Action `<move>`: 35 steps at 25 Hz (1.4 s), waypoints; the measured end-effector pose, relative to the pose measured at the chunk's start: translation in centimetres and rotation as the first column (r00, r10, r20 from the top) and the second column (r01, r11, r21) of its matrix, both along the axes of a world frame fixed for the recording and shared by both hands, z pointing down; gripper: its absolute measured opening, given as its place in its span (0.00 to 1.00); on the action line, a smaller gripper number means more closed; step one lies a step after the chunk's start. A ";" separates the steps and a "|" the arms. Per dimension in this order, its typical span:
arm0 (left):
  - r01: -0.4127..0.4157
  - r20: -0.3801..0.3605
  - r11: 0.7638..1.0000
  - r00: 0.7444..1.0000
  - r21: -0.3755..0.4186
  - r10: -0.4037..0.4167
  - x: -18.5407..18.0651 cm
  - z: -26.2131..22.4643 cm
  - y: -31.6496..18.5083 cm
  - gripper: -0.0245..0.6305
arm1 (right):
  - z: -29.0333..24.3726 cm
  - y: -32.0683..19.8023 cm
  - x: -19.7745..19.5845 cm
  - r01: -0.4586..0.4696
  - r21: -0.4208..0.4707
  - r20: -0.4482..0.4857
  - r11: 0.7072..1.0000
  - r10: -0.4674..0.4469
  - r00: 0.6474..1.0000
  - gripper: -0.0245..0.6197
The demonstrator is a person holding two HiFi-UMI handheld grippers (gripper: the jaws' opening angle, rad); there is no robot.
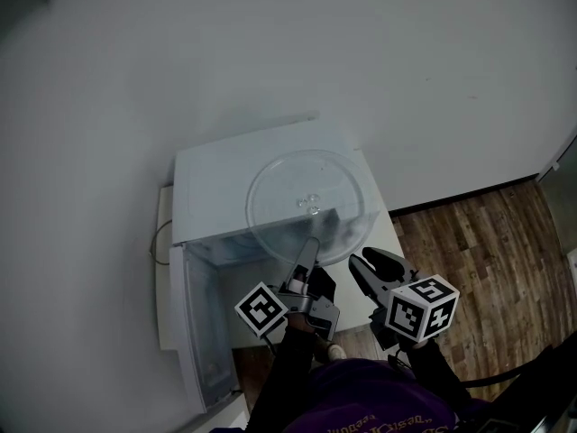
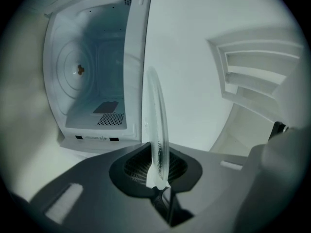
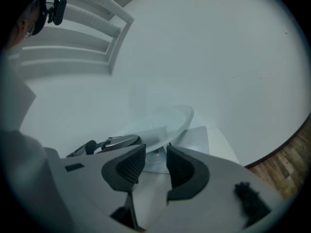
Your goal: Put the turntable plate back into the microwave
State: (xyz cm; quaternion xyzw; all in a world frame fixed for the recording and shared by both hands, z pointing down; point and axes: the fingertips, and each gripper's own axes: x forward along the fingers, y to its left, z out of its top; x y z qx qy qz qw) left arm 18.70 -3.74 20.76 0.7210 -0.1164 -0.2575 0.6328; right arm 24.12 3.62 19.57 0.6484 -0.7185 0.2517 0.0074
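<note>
White wall (image 1: 270,43); over the white boxy microwave (image 1: 216,165) my left claw (image 1: 310,246) clamps the clear round glass plate (image 1: 311,197), right claw (image 1: 379,264) apart.

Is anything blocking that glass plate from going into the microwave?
No loose thing does: the door hangs open and the cavity looks bare. The plate, clamped in the left gripper, sits above the microwave's top, though.

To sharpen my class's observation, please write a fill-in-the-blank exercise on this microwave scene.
1. The left gripper is shut on the rim of the glass ____.
2. The microwave door stands ____.
3. The right gripper has its jaws apart and holds ____.
Missing words: plate; open; nothing.
</note>
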 end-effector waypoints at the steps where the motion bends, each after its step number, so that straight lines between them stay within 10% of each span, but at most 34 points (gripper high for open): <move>1: 0.002 0.005 1.000 1.000 0.016 -0.002 -0.3 -0.2 0.0 0.09 | -0.2 0.0 -0.1 0.004 0.005 0.004 1.000 -0.004 1.000 0.25; 35: 0.217 0.039 0.975 0.975 0.044 -0.219 -12.0 1.8 8.9 0.10 | 0.8 3.1 -10.6 0.342 -0.036 -0.096 0.939 -0.344 0.934 0.25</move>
